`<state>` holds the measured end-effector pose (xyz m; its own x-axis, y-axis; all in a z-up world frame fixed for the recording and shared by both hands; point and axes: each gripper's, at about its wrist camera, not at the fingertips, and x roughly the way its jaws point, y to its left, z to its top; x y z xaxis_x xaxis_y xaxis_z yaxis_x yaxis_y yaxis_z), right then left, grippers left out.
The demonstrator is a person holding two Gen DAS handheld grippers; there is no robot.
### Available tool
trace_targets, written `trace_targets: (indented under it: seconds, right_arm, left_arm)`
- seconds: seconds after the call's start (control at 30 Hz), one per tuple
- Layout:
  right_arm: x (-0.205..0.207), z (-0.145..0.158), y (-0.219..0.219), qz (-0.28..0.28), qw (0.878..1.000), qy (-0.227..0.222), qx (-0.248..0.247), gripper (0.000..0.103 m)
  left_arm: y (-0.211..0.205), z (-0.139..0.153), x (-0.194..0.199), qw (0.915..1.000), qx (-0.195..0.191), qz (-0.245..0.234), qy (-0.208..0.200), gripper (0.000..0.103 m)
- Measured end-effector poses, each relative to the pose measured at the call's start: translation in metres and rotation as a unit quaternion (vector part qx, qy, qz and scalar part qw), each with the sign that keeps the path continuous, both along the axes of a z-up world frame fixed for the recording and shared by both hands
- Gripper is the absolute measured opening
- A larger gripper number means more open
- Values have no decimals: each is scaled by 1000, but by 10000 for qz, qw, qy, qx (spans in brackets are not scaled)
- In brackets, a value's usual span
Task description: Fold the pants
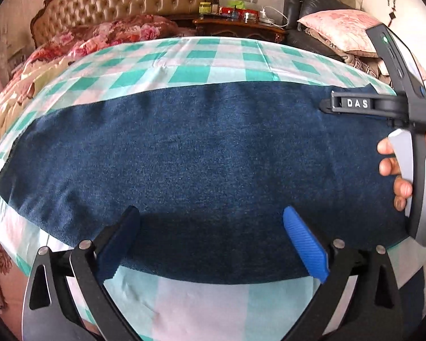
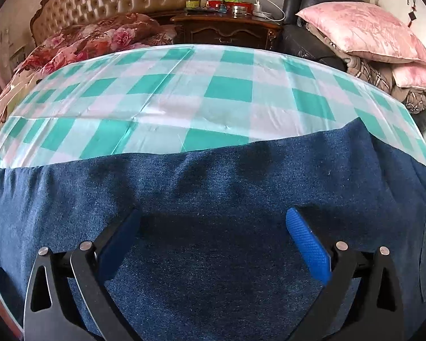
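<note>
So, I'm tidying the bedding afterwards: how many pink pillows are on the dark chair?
2 pink satin pillows: the upper pillow lies on top of the stack on the dark leather chair; the lower pillow peeks out beneath it. Others may be hidden.

Daylight, bright and fairly even in both wrist views, no dim zones. Both grippers' fingers throw dark shadows forward onto the pants; in the right wrist view soft blotches reach toward the cloth's far edge. Checked sheet is shiny: pale glare washes out its squares at the bed's far edge. White wall top right nearly blown out. Heavy fisheye: bed bulges into a dome, straight edges curve, black vignette in all corners. Centre focus good, denim weave resolves. Slight smear along the left margin of the left wrist view, over the floral quilt.
</note>
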<state>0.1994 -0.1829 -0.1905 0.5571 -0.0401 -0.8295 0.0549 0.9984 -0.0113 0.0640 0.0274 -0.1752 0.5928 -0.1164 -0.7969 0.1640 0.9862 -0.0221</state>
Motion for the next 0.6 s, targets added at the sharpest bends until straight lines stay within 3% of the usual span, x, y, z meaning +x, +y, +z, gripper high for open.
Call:
trace_targets:
  seconds: [0.2,0.33,0.4,0.43,0.5,0.6]
  right_arm:
    - [-2,3,2,19,9999,106,-75,98]
    - [-35,29,12,150,9991,-354,154,98]
    - [-53,39,22,334,9978,-499,289,97]
    - [-65,42,28,355,9974,-554,291,95]
    - [-81,44,42,582,9962,-542,351,78]
    - [-89,36,65,1031,9934,-334,365,46]
  left_arm:
    - [1,-2,-2,9999,1,85,-67,102]
    - [2,-3,-5,9998,-14,116,-179,102]
    - [5,1,-5,9996,-75,168,-195,94]
    - [12,7,-7,9992,-166,261,-263,79]
    - [35,21,-12,9962,-511,553,-436,78]
    - [107,33,-23,9748,-1659,1390,-546,74]
